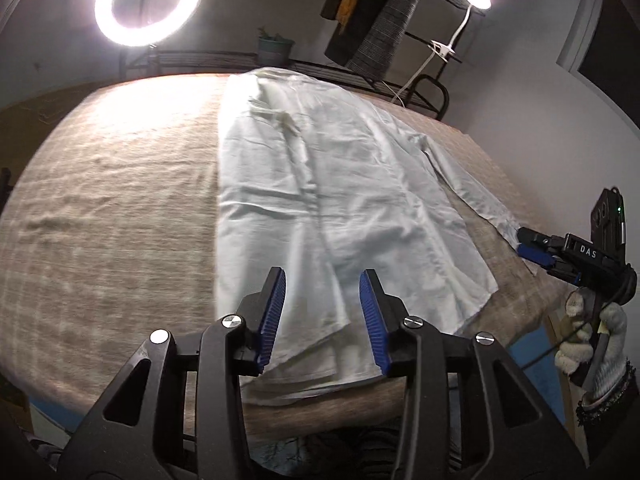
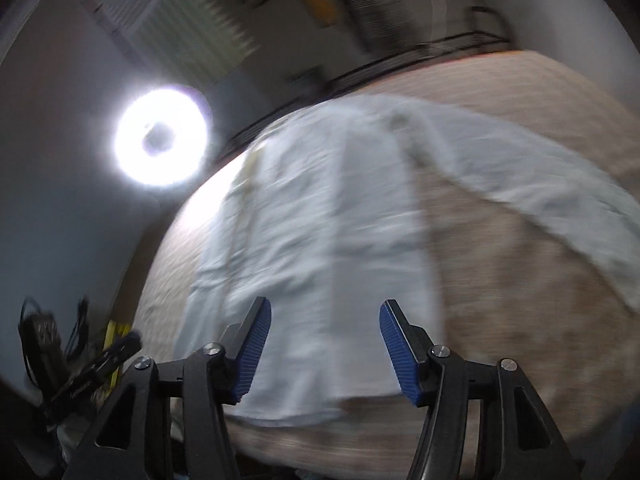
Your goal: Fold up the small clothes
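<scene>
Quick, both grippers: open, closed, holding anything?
Left gripper: open, holding nothing, over the white shirt.
Right gripper: open, holding nothing.

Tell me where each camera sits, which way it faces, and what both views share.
Left wrist: sits on the left claw, open, facing along the white shirt toward the ring light; the right claw and gloved hand show.
Right wrist: sits on the right claw, open, blurred, facing across the shirt; the left claw shows.
Shared: shirt, beige cover, ring light.

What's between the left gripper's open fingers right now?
The white shirt's near hem lies under the open left gripper, nothing pinched, in the left wrist view.
</scene>
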A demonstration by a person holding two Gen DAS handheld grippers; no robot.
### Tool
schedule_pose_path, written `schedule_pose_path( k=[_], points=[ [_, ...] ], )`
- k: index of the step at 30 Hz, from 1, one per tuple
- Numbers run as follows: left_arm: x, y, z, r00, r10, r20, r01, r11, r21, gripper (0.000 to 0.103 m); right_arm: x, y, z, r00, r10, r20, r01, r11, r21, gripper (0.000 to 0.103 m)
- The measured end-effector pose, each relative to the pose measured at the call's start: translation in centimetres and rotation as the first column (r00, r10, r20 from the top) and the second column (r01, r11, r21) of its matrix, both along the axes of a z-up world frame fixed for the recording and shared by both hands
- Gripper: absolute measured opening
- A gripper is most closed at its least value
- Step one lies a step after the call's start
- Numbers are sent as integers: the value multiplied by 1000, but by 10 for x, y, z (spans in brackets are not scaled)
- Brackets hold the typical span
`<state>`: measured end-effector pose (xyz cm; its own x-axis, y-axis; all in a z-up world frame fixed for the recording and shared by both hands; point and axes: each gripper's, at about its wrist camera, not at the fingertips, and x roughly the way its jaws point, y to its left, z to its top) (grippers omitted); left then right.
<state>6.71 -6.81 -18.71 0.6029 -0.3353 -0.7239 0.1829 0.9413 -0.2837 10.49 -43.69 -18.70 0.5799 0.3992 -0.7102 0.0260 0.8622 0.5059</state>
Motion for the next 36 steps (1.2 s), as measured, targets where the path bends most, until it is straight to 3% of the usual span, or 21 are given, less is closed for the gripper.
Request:
schedule_pose_path(
  k=[5, 11, 15, 19, 27, 28, 29, 32, 34, 36],
  points=[
    [7, -18, -5, 999, -30, -16, 30, 999, 10, 39, -20, -80, -3, 978, -207, -23, 206, 977, -51, 69],
    [18, -33, -9, 998, -52, -44, 51, 999, -12, 39, -33, -155, -12, 923, -379, -59, 371, 921, -119, 70],
    [22, -48, -8, 995, -88, -56, 87, 996, -31, 50, -34, -191, -21, 882, -465, -80, 456, 884, -104, 70],
    [25, -65, -9, 990, -131, -56, 129, 991, -31, 51, -32, -216, -34, 842, -529, -105, 520, 848, -100, 70],
    [32, -82, -16, 985, -157, -71, 156, 988, -11, 51, -16, -249, -61, 807, -569, -160, 572, 820, -29, 66],
    [33, -82, -16, 985, -156, -71, 156, 988, -11, 51, -12, -249, -61, 810, -566, -155, 569, 822, -33, 58],
    [33, -81, -17, 986, -154, -71, 153, 988, -12, 51, -8, -249, -61, 815, -559, -153, 561, 827, -35, 40],
    [36, -79, -18, 987, -144, -76, 143, 990, -17, 51, 7, -246, -64, 840, -515, -171, 517, 855, -40, 15],
    [37, -78, -18, 987, -141, -78, 140, 990, -21, 51, 13, -239, -59, 853, -500, -150, 497, 866, -64, 3],
    [38, -76, -18, 987, -141, -75, 139, 990, -25, 51, 15, -230, -49, 866, -488, -108, 481, 873, -81, 2]
  ],
)
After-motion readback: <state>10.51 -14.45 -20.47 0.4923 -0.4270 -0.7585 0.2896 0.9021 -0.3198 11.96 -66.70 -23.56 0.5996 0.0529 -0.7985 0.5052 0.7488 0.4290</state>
